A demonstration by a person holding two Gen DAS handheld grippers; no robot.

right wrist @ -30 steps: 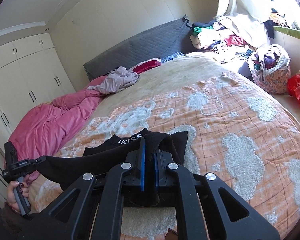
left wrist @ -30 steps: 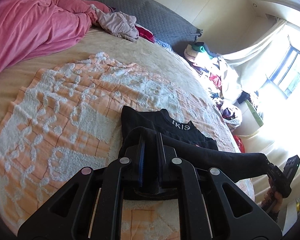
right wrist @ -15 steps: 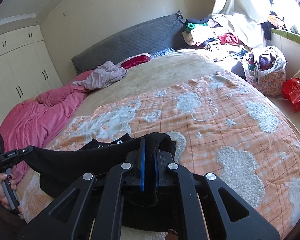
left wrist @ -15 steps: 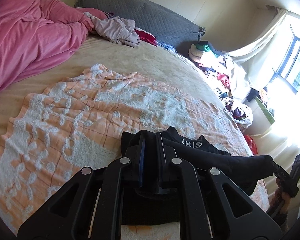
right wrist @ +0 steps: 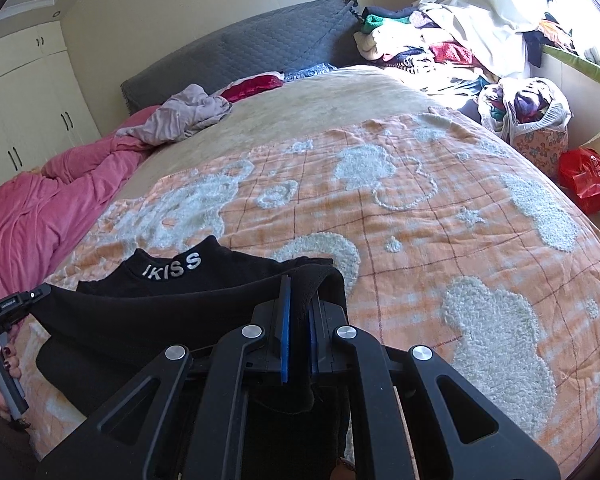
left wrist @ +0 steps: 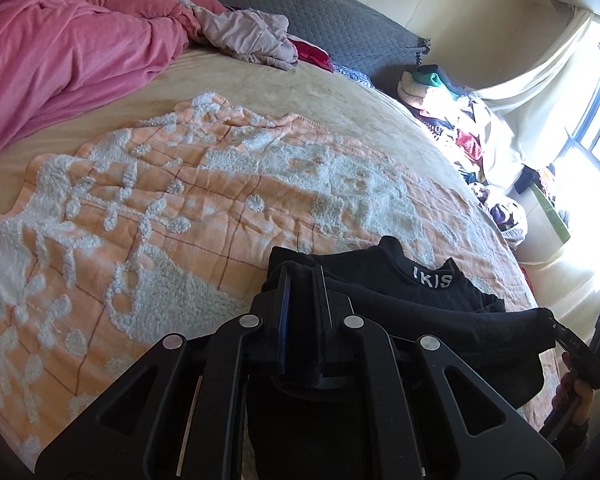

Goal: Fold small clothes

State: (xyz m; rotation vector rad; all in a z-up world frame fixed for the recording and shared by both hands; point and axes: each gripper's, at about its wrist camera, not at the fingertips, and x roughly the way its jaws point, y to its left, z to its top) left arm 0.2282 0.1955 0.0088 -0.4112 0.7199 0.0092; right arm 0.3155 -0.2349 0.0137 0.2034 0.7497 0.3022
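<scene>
A small black garment (left wrist: pixel 400 292) with white lettering on its neckband lies on the orange-and-white blanket (left wrist: pixel 180 208); its near edge is lifted and stretched between both grippers. My left gripper (left wrist: pixel 302 276) is shut on one corner of that edge. My right gripper (right wrist: pixel 300 284) is shut on the other corner, black cloth pinched between its blue pads. The garment (right wrist: pixel 172 304) spans leftward in the right wrist view to the left gripper (right wrist: pixel 36 294). The right gripper (left wrist: pixel 556 324) shows at the far right of the left wrist view, a hand below it.
A pink duvet (left wrist: pixel 60 40) and a crumpled mauve garment (left wrist: pixel 248 36) lie near the grey headboard (left wrist: pixel 320 12). Piled clothes (right wrist: pixel 420 44), a full laundry bag (right wrist: pixel 528 120) and a red bag (right wrist: pixel 588 176) stand beside the bed by the window.
Both grippers have come down and toward the near side of the bed, carrying the stretched black edge with them, so the garment's lettered neckband now shows further ahead. Both grips stayed shut.
</scene>
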